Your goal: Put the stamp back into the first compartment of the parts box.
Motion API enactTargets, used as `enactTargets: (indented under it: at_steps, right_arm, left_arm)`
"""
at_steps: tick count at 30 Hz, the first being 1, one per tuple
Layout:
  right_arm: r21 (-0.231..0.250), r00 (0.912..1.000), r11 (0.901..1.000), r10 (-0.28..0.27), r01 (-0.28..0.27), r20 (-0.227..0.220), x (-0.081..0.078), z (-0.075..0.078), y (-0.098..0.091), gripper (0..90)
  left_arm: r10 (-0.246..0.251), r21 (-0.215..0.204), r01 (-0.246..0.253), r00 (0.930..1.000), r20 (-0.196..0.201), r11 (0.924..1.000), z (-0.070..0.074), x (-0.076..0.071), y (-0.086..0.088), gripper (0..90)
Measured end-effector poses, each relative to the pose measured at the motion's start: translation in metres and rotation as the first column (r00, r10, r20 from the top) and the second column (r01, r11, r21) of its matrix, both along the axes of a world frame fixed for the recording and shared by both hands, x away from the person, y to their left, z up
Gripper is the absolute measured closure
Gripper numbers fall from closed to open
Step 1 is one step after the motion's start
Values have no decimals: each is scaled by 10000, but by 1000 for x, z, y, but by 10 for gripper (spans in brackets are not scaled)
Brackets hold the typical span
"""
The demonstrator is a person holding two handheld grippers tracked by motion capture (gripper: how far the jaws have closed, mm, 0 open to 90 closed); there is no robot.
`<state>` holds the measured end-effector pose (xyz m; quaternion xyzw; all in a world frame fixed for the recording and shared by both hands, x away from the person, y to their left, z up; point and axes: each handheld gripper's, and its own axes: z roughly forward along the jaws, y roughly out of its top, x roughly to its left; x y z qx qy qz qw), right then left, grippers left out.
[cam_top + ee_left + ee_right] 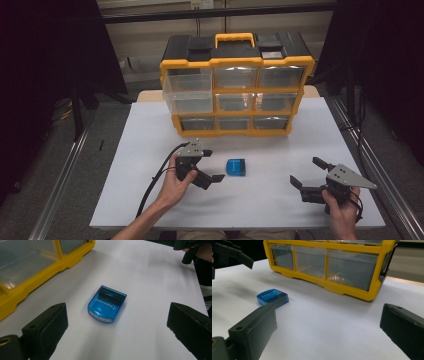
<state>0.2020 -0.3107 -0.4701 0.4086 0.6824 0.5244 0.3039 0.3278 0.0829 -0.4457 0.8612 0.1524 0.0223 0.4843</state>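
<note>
A smooth white desk (150, 130) in a dark room carries a yellow plastic drawer cabinet (235, 85). A translucent blue box (235, 167) lies near the wide-open, empty left gripper (212, 165); the right gripper (306, 172) gapes empty too.

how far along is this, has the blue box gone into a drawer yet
Not yet. One thing looks done: the top-left drawer of the yellow organizer stands pulled out. In hand: the left gripper, jaws open, is lined up on the blue box, which lies flat on the white table, untouched. The right gripper waits open, off to the side. Left: grasp, lift, place, probably close.
</note>
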Motion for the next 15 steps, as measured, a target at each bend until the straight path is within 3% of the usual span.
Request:
enactTargets:
  at_steps: [2, 12, 15]
  right_arm:
    - [-25, 10000, 10000, 16, -16, -12, 0, 0, 0, 4]
    - [-38, 10000, 10000, 34, -34, 26, 0, 0, 0, 4]
    - [-60, 10000, 9999, 88, -87, 11, 0, 0, 0, 4]
  left_arm:
    - [59, -180, -60, 10000, -63, 9998, -1, 0, -3, 33]
    - [-799, 511, 800, 9968, -32, 9955, 12, 10, -32, 31]
    - [-804, 217, 812, 9961, -352, 9965, 13, 12, -36, 37]
